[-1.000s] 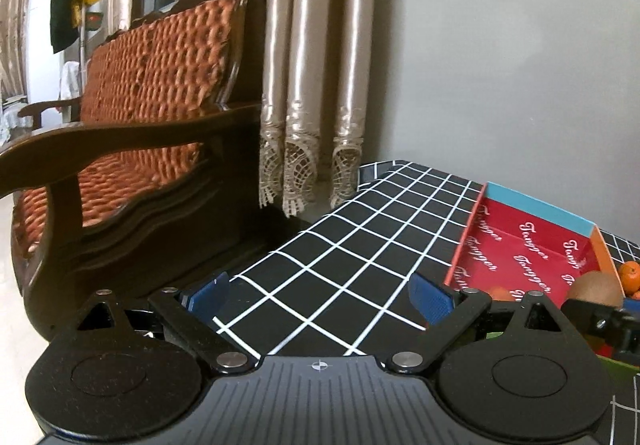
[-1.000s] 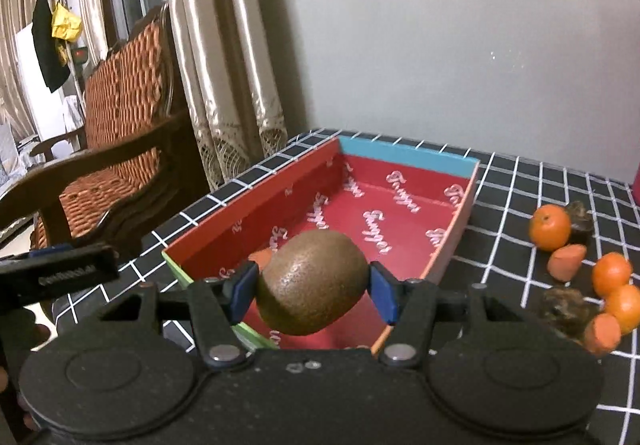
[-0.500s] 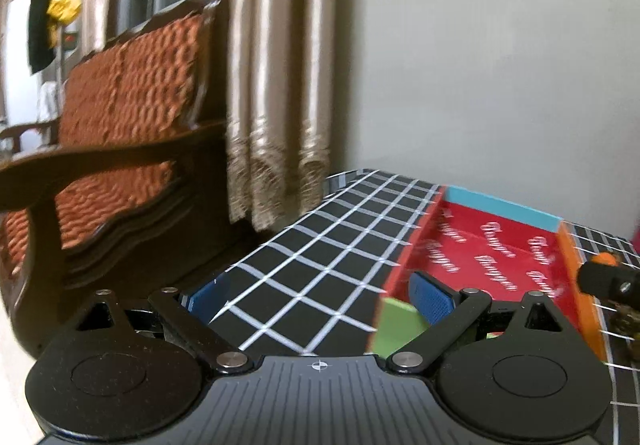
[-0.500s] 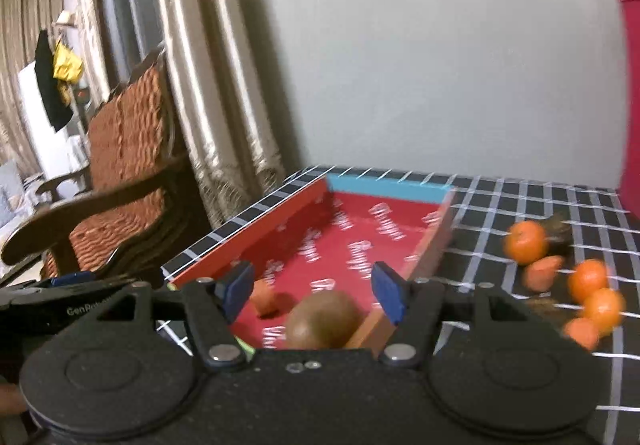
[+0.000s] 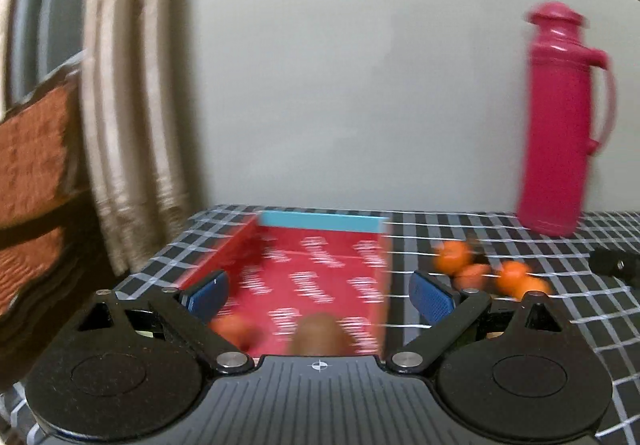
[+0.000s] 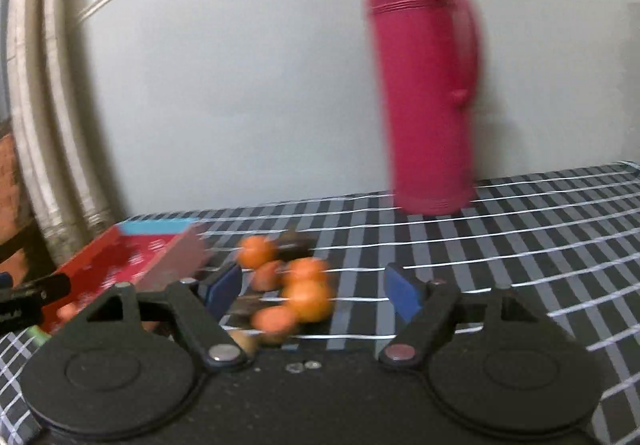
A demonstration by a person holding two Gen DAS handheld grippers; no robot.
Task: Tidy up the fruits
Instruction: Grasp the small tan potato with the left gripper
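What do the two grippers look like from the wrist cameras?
Both look alike. The left gripper and right gripper have black bodies with two round discs, black link arms on silver pivot screws, and blue ribbed pads at the fingertips. The left body is ribbed and carries a small crosshair mark; the right one is plain. No cables, hands or sleeves show.

I am in a home's living room: beige curtains (image 5: 132, 133), a cushioned wooden settee (image 5: 36, 173), and a pink thermos (image 5: 560, 125) on my checked surface (image 5: 500, 229).
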